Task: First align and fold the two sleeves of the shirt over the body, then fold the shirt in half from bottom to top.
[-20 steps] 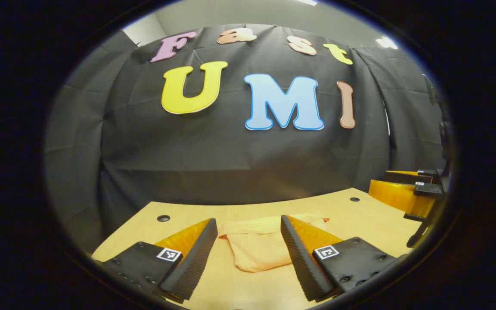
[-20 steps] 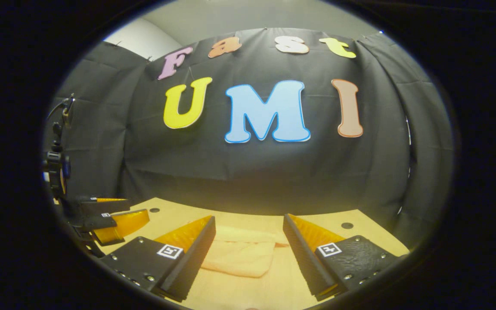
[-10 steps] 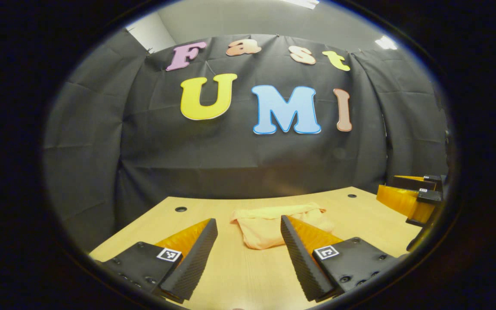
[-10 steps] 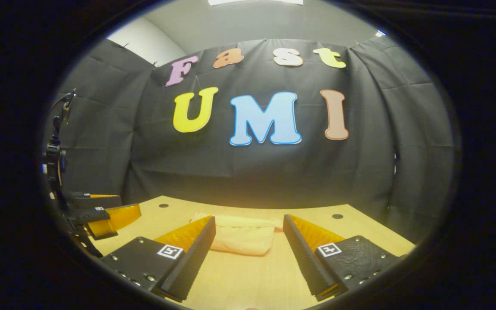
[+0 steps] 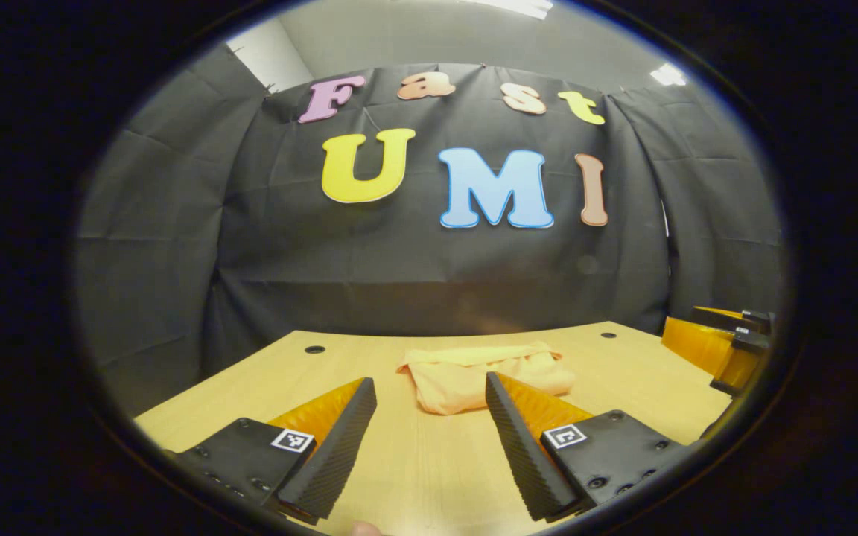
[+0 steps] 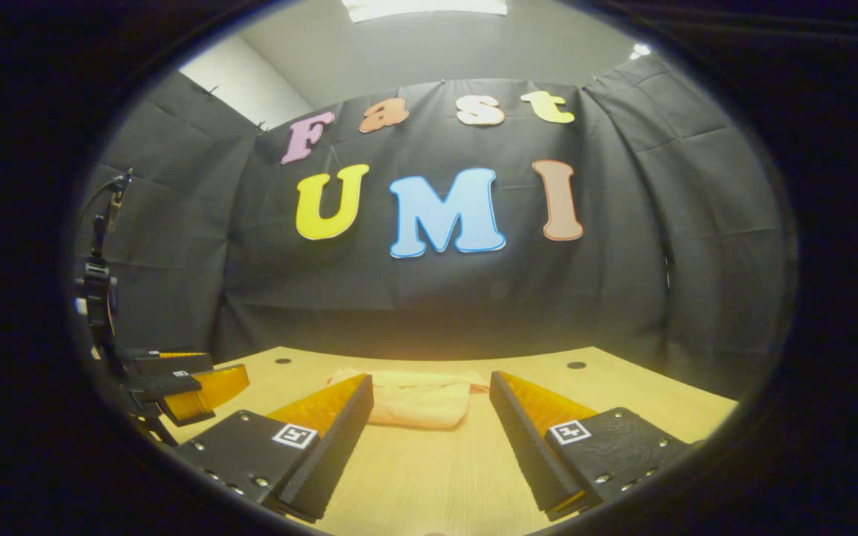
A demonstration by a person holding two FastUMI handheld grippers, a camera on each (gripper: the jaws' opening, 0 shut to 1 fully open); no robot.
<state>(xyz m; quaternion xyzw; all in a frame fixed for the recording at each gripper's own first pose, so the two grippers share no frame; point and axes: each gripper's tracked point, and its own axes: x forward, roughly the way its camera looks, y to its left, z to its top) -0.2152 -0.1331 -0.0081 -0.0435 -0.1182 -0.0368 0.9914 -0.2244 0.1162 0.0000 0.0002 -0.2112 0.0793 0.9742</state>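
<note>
The peach shirt [image 5: 474, 376] lies folded into a small bundle on the wooden table [image 5: 623, 365], toward its far side. My left gripper [image 5: 430, 391] stands open in front of the bundle, well short of it, with nothing between its fingers. In the right gripper view the same folded shirt [image 6: 418, 402] rests beyond my right gripper [image 6: 431, 387], which is also open and holds nothing. The right gripper [image 5: 719, 346] appears at the right edge of the left gripper view, and the left gripper [image 6: 183, 380] at the left edge of the right gripper view.
Small dark holes [image 5: 315, 349] [image 6: 576, 365] mark the table near its far edge. The black cloth wall hangs close behind the table. A stand with a clamp [image 6: 97, 286] rises at the left of the right gripper view.
Both grippers have drawn back from the shirt toward the near side of the table; the folded bundle looks smaller and farther off. Both stayed open.
</note>
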